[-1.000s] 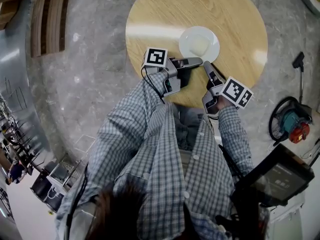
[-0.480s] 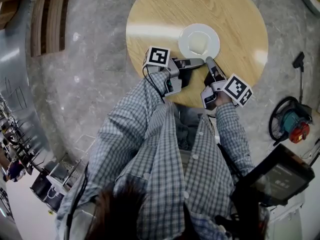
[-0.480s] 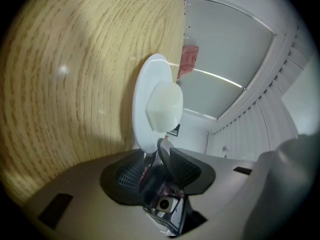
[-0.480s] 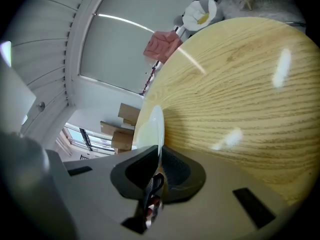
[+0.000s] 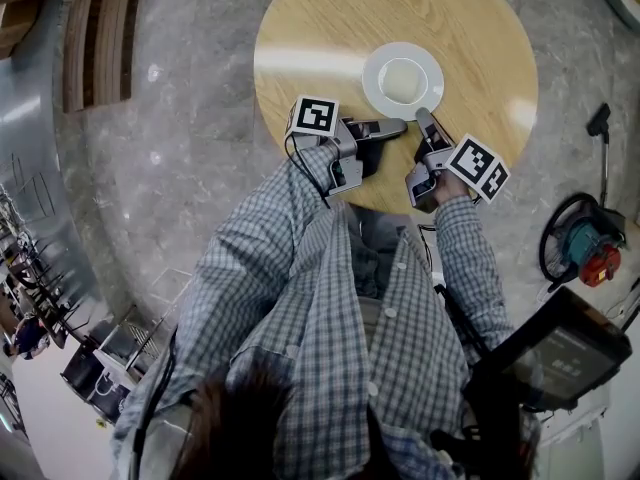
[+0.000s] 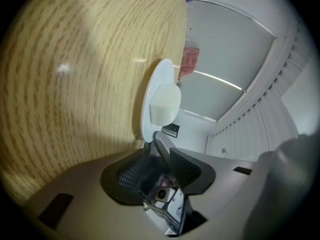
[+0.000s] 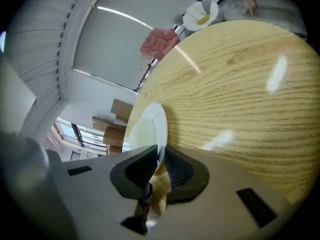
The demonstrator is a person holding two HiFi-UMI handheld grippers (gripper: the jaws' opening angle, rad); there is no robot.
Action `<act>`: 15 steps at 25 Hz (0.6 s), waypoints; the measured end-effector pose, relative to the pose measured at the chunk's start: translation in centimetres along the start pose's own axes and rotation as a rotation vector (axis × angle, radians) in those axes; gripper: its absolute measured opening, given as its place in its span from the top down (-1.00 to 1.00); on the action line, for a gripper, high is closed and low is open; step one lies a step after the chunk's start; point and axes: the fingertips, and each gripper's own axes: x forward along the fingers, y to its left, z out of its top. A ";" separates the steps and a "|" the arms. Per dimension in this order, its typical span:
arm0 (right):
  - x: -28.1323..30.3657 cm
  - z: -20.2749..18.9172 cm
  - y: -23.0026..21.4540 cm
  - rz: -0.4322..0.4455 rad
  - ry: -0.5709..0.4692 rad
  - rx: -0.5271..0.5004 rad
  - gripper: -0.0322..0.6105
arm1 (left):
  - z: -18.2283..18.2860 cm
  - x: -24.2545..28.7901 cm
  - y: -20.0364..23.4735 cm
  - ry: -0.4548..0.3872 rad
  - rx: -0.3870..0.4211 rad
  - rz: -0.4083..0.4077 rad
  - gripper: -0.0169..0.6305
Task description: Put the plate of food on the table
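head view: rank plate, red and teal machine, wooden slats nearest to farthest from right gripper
1. plate, on the table; right gripper jaws have just been closing on its rim
2. red and teal machine, floor, right
3. wooden slats, top left

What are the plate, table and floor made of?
Plate: glossy white, likely glazed ceramic, possibly melamine.
Table: light wood or wood-look laminate, visible grain, semi-gloss with reflections.
Floor: polished grey stone or marble-look tile, veined.

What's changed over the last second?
The right tool has just closed its jaws on the near rim of the plate, which slid slightly farther onto the table. The left tool stayed at the rim; the food is unchanged.
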 end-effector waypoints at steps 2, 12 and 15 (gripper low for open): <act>0.1 -0.2 -0.1 -0.017 0.020 -0.022 0.79 | 0.2 0.0 -0.1 -0.011 -0.007 -0.002 0.48; 0.3 -0.1 0.2 -0.028 0.050 -0.073 0.53 | 1.5 -0.1 0.1 -0.060 -0.001 0.002 0.48; 0.2 -0.4 0.1 -0.048 0.088 -0.155 0.51 | 1.6 -0.1 0.0 -0.066 -0.001 0.001 0.48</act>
